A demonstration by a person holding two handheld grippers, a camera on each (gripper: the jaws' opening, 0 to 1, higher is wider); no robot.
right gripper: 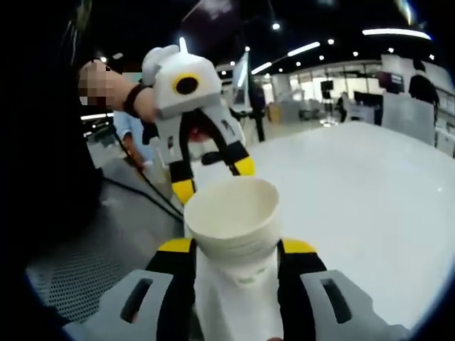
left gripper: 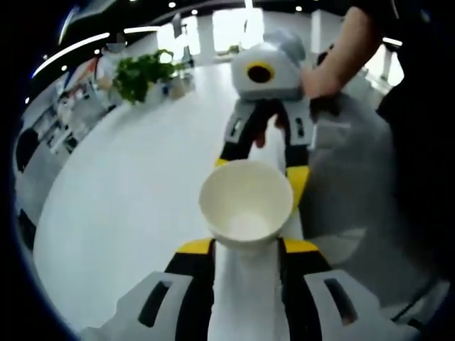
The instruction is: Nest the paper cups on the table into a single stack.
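Above the worktop you clamp one cup in each tongs, left and right, mouths facing, ready to nest.

The paper cup hides the facing tool's tips; the far shelves are blurred.

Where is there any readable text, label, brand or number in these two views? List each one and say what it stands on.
None can be read.
paper cup held between the right gripper jaws: a small greenish mark near its base, too blurred to read.
paper cup held between the left gripper jaws: plain white, no print visible.
Background shelves and screens: too small and blurred to read.
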